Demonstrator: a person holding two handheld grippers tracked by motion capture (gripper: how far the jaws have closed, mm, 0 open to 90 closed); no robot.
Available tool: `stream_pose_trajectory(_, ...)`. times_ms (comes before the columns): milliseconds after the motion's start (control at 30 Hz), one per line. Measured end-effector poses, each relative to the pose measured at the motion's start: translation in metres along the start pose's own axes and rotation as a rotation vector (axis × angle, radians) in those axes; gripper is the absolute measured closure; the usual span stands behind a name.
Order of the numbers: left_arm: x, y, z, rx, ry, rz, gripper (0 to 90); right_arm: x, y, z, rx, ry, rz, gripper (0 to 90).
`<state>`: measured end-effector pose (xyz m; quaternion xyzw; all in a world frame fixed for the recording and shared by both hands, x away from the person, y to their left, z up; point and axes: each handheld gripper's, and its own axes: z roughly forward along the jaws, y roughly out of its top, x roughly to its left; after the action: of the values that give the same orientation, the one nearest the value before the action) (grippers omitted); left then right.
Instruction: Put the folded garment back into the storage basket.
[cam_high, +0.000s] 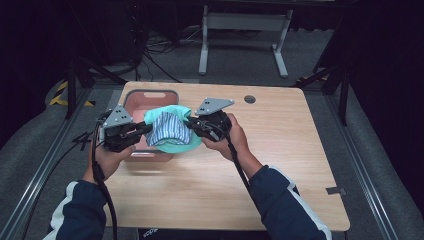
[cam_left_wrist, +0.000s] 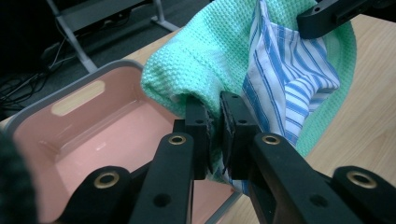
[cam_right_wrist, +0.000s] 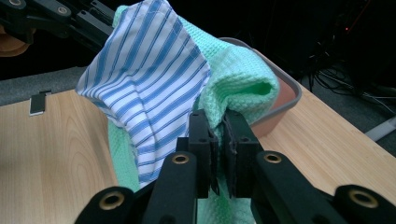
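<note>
Both the left gripper (cam_high: 142, 129) and right gripper (cam_high: 196, 125) are clamped on a mint-green waffle-weave cloth (cam_high: 176, 145) bundled with a blue-striped white fabric (cam_high: 167, 131), lifted above the pink plastic bin (cam_high: 150, 95) on the wooden table (cam_high: 280, 150); apparently lowering it in remains.

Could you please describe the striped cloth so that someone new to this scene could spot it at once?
Start at the wooden table and find the pink bin near its far left corner. Just above it, two grippers hold a bundle: the striped cloth lies inside a mint green waffle towel, and it alone has blue and white stripes.
</note>
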<state>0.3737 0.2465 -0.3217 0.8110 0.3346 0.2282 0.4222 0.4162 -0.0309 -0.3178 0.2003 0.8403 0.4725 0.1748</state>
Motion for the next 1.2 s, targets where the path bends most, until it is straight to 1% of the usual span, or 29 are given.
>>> stream_pose_trajectory(233, 0.009, 0.0, -0.007, 0.0, 0.028, -0.008, 82.5, 0.005, 0.014, 0.018, 0.004, 0.016, -0.01, 83.1)
stream_pose_trajectory(300, 0.013, 0.0, -0.01, -0.007, 0.04, -0.012, 82.5, 0.007, 0.017, 0.023, 0.003, 0.023, -0.009, 83.1)
stream_pose_trajectory(333, 0.014, -0.001, -0.01, -0.004, 0.038, -0.015, 82.5, 0.007, 0.019, 0.027, 0.004, 0.028, -0.007, 83.1)
stream_pose_trajectory(400, 0.018, -0.001, -0.011, 0.005, 0.053, -0.008, 82.5, 0.008, 0.021, 0.033, 0.003, 0.029, -0.006, 83.1)
stream_pose_trajectory(433, 0.018, -0.002, -0.011, 0.004, 0.053, -0.021, 82.5, 0.008, 0.022, 0.036, 0.005, 0.031, -0.002, 83.1)
stream_pose_trajectory(500, 0.022, -0.004, -0.011, 0.017, 0.061, -0.017, 82.5, 0.008, 0.023, 0.042, 0.006, 0.037, 0.003, 83.0)
stream_pose_trajectory(700, 0.032, -0.01, -0.009, 0.035, 0.081, -0.029, 82.5, 0.008, 0.028, 0.059, 0.011, 0.041, 0.018, 83.0)
stream_pose_trajectory(767, 0.033, -0.01, -0.009, 0.037, 0.087, -0.031, 82.5, 0.008, 0.029, 0.061, 0.012, 0.043, 0.018, 83.0)
stream_pose_trajectory(800, 0.036, -0.011, -0.009, 0.047, 0.089, -0.036, 82.5, 0.009, 0.03, 0.063, 0.014, 0.046, 0.02, 83.0)
stream_pose_trajectory(833, 0.038, -0.012, -0.008, 0.046, 0.095, -0.031, 82.5, 0.009, 0.031, 0.067, 0.02, 0.042, 0.018, 83.0)
stream_pose_trajectory(900, 0.04, -0.013, -0.008, 0.053, 0.101, -0.046, 82.5, 0.01, 0.031, 0.072, 0.023, 0.043, 0.017, 83.0)
stream_pose_trajectory(967, 0.043, -0.015, -0.007, 0.061, 0.113, -0.037, 82.5, 0.01, 0.031, 0.076, 0.031, 0.044, 0.019, 82.9)
stream_pose_trajectory(1000, 0.044, -0.016, -0.006, 0.063, 0.117, -0.039, 82.5, 0.01, 0.031, 0.079, 0.035, 0.042, 0.021, 82.9)
stream_pose_trajectory(1067, 0.046, -0.018, -0.006, 0.069, 0.12, -0.05, 82.5, 0.01, 0.03, 0.083, 0.036, 0.047, 0.028, 83.0)
stream_pose_trajectory(1100, 0.047, -0.019, -0.005, 0.068, 0.124, -0.056, 82.5, 0.011, 0.029, 0.088, 0.042, 0.047, 0.025, 82.9)
stream_pose_trajectory(1133, 0.048, -0.02, -0.004, 0.071, 0.127, -0.052, 82.5, 0.011, 0.029, 0.088, 0.042, 0.047, 0.025, 82.9)
stream_pose_trajectory(1167, 0.049, -0.022, -0.002, 0.075, 0.125, -0.056, 82.5, 0.011, 0.028, 0.091, 0.048, 0.045, 0.023, 82.9)
stream_pose_trajectory(1200, 0.05, -0.023, -0.001, 0.078, 0.131, -0.049, 82.5, 0.011, 0.027, 0.093, 0.056, 0.044, 0.024, 82.9)
